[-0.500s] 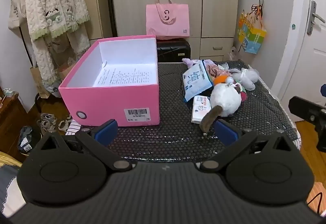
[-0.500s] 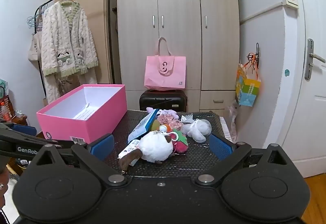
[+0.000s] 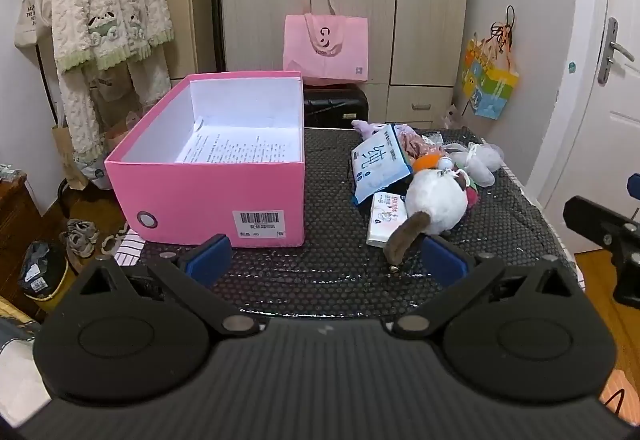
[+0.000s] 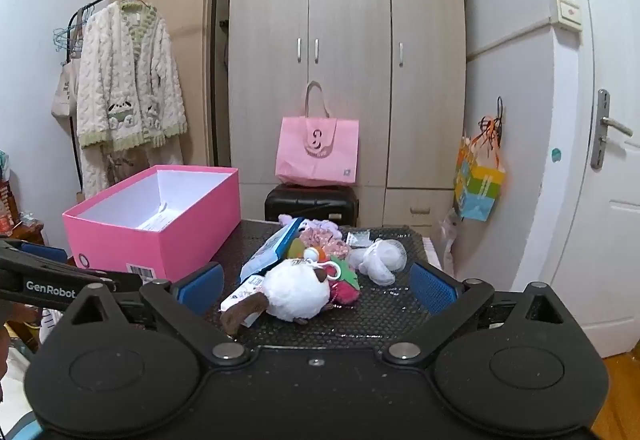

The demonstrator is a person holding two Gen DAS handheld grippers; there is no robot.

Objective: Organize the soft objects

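Soft toys, a white round plush with brown tail (image 4: 298, 294) in front, sit piled with a blue-white tissue pack (image 3: 380, 164) on the black mesh-covered table (image 3: 320, 272), straight ahead between your right gripper (image 4: 316, 286) jaws, not touching the pads. Both sets of jaws stand wide apart, nothing in them. Ahead of your left gripper (image 3: 326, 260), the plush tail is just off its right-hand jaw. Open pink cardboard box (image 3: 208, 196) beyond its left-hand jaw, printed sheet inside.
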